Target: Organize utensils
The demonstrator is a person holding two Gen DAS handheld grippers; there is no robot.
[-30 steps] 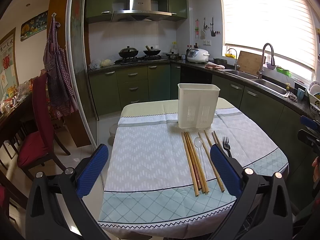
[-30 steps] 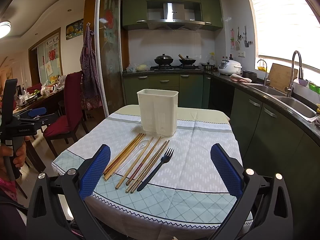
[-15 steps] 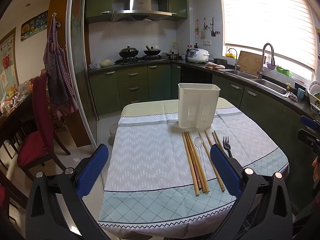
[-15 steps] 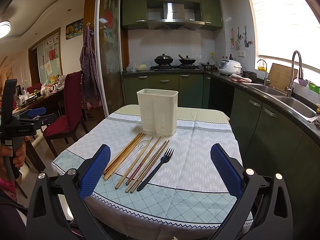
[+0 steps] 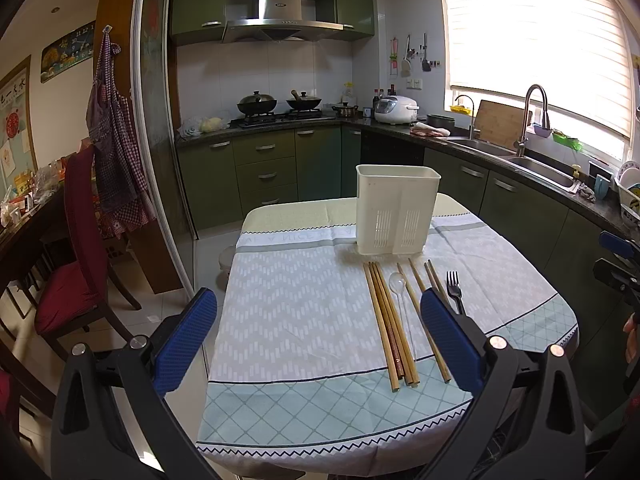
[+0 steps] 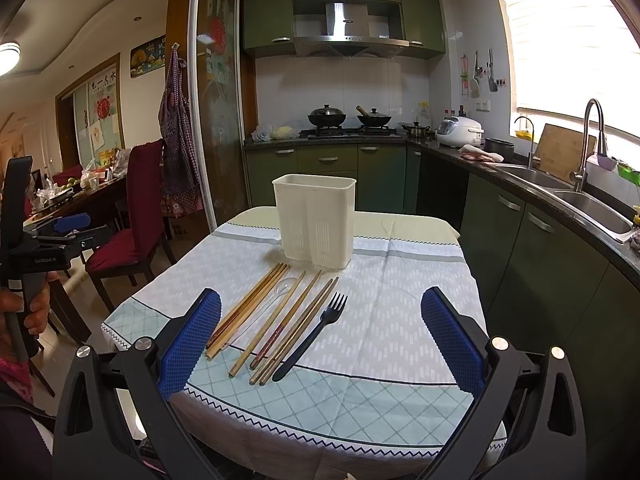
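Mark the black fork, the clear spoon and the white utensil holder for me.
black fork (image 6: 310, 336): right wrist view, mid-handle.
clear spoon (image 6: 285, 287): right wrist view, bowl.
white utensil holder (image 6: 316, 220): right wrist view, front wall.

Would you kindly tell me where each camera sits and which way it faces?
Left wrist: behind the open left tongs, facing the table's left side; right tongs at the edge.
Right wrist: behind the open right tongs, facing the table's right side; left hand visible.
Shared: white caddy, chopsticks, black fork.
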